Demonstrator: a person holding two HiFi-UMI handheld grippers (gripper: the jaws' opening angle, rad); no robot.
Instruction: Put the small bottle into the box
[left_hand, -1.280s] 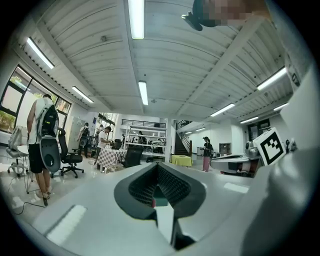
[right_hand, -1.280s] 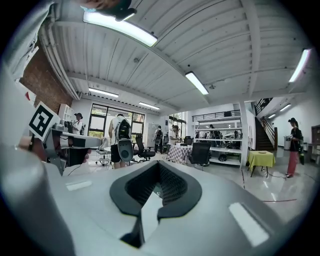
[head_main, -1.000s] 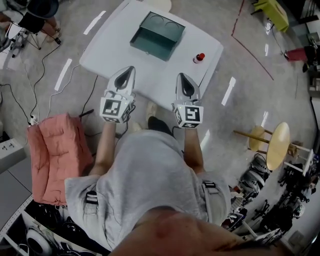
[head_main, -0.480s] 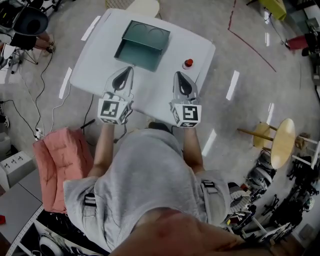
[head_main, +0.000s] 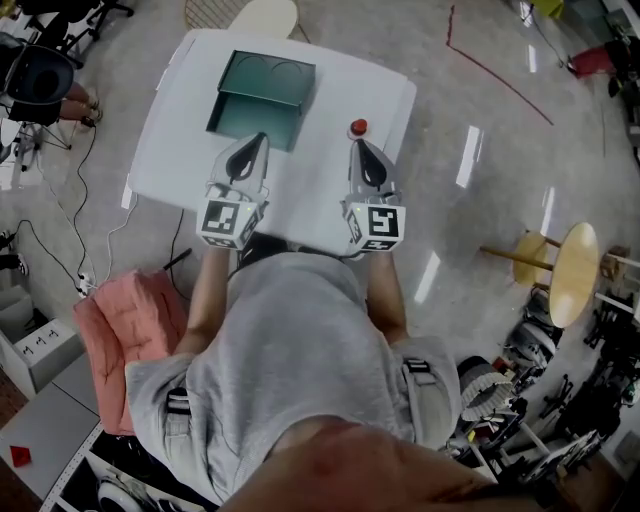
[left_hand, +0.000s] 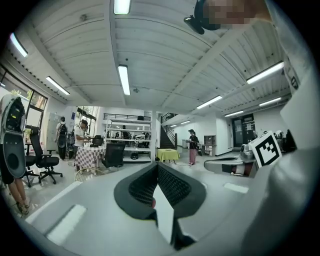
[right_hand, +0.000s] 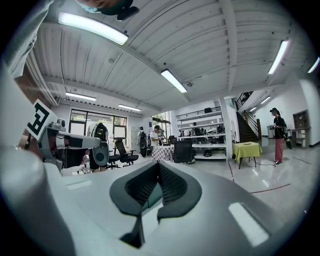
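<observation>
Holding both claws out in front of you, you've got nothing in either one. The left claw (head_main: 258, 141) has its jaws closed right up, tips meeting, with only a sliver of white worktop showing through the gap in the left gripper view. Same story for the right claw (head_main: 360, 146): jaws together, empty, a bit of teal showing through the gap in its own view. Both point up the frame, side by side but well apart, over the near part of the worktop (head_main: 310, 165).

The small bottle (head_main: 357, 127), the one with the red cap, stands upright on the worktop just past the tip of the right claw, a little above it in the head view. I can't tell if they're touching, looks like not quite. The box (head_main: 262, 76) is teal and open, sitting in the upper left part of the worktop, ahead of the left claw and left of the bottle.

Further out, there's a pink cushion (head_main: 130, 320) on the floor at lower left and a round wooden stool (head_main: 572, 272) off to the right.
</observation>
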